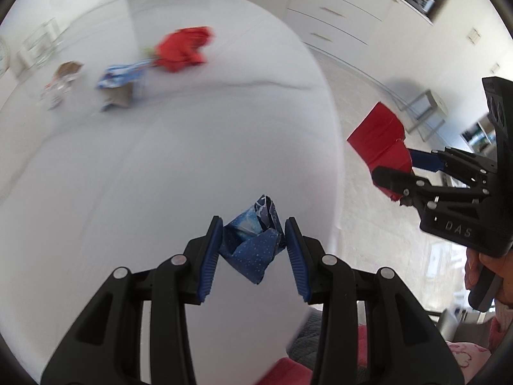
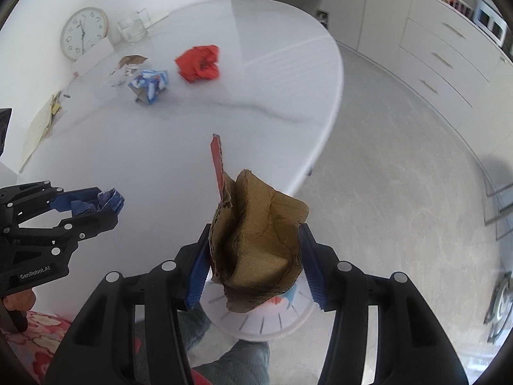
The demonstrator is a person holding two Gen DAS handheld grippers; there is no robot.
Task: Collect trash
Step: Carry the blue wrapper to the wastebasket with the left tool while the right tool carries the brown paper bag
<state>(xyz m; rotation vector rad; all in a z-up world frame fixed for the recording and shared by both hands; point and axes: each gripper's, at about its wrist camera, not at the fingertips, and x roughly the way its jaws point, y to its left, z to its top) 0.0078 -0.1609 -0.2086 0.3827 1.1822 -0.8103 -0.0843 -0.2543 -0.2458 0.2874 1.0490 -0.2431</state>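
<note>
The left gripper [image 1: 253,250] clenches a blue wad [image 1: 253,243] above the table [image 1: 160,166], while the right gripper [image 2: 256,263] grips torn cardboard [image 2: 259,240] over a white bin [image 2: 266,324] beyond the table edge. Those two pieces look nearly collected (neither is dropped yet). Left on the table are a red wad [image 2: 198,63], a blue-white carton [image 2: 149,85] and small scraps [image 2: 130,64] near a glass [image 2: 133,27] and a clock [image 2: 84,33]; nothing blocks the way to the bin.
</note>
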